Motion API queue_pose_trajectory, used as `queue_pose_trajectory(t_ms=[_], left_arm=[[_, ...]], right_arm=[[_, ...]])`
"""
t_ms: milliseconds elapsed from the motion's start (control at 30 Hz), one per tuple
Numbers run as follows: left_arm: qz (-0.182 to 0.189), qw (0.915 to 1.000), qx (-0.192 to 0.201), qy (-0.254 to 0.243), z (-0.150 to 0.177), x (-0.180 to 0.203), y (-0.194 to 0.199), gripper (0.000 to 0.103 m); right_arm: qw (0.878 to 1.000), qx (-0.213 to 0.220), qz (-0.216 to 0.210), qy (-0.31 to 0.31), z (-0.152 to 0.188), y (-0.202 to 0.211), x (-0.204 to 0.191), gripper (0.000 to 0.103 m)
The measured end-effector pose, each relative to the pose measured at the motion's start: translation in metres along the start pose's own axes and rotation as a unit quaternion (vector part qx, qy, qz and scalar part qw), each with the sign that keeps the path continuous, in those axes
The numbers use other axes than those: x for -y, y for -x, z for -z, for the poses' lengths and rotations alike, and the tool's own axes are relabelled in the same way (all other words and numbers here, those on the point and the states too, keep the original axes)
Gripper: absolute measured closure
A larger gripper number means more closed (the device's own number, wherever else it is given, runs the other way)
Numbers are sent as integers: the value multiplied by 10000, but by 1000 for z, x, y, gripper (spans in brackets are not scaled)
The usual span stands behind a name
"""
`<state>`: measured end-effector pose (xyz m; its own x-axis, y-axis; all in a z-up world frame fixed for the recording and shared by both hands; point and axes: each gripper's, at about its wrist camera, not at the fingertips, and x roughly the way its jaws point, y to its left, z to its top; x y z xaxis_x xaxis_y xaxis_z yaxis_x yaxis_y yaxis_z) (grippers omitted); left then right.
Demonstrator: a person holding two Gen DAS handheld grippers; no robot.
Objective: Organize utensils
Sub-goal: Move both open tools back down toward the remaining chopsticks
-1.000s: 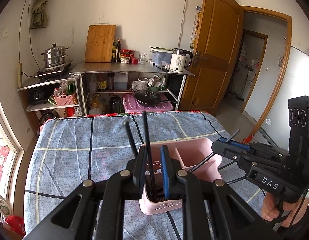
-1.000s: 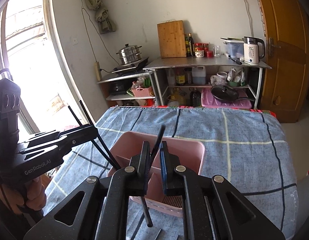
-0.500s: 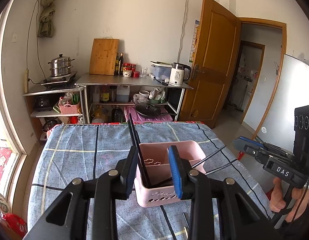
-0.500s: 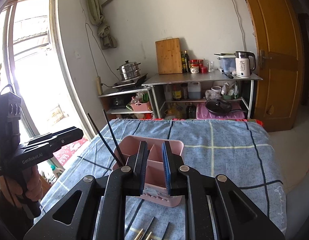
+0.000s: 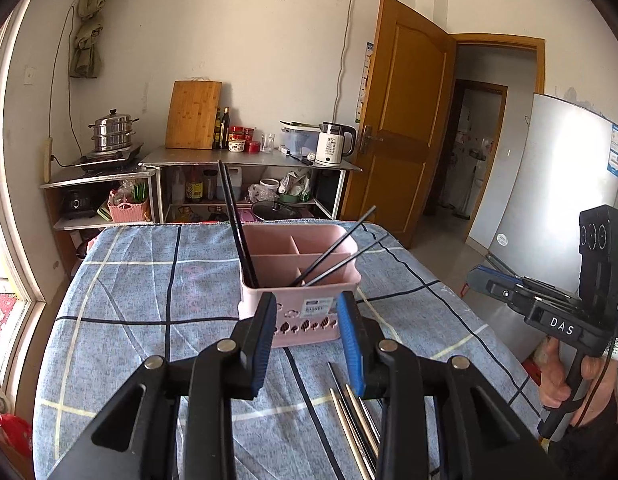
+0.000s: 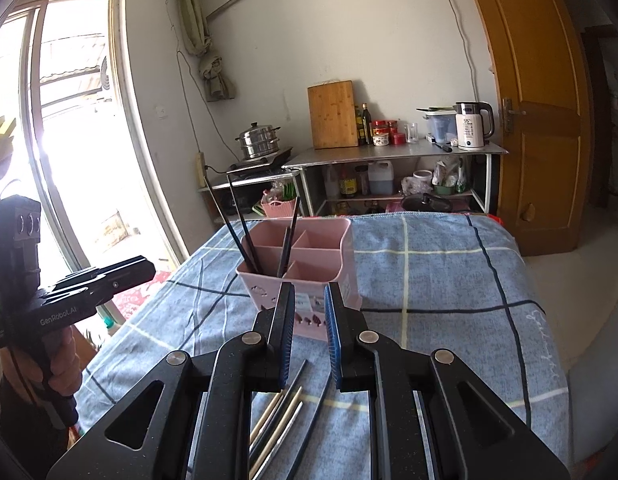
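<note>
Both grippers have pulled back from the caddy (image 5: 297, 280). The left gripper (image 5: 309, 344) has let go; its jaws opened within the last second and nothing sits between them. The right gripper (image 6: 309, 336) is also empty, jaws slightly apart. Black chopsticks (image 5: 237, 220) that were gripped a second ago now stand in the caddy on the cloth (image 5: 149, 300), so that drop looks done. More chopsticks (image 6: 277, 420) lie loose near the grippers. Only the right view shows the window (image 6: 69, 140); only the left shows the fridge (image 5: 557, 200).
</note>
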<state>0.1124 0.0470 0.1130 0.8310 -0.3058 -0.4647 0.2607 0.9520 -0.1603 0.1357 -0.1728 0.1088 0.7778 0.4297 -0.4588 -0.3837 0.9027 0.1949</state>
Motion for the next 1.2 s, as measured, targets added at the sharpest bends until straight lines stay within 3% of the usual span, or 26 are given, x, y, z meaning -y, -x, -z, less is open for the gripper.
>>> queue_pose_trajectory(t_ms=[300,633,1200], left_arm=[[146,9996,-238,54,38,15,2,70],[174,9984,-520,106,61,20,-8,70],[178,9933,-1122,212,77,18,-57,70]], right_arm=[[9996,-261,47,-107,38,5,3,87],[9990,-415,114,-154,52,0,6,87],[9927,-1176,134,-230,81,-58,9,87]])
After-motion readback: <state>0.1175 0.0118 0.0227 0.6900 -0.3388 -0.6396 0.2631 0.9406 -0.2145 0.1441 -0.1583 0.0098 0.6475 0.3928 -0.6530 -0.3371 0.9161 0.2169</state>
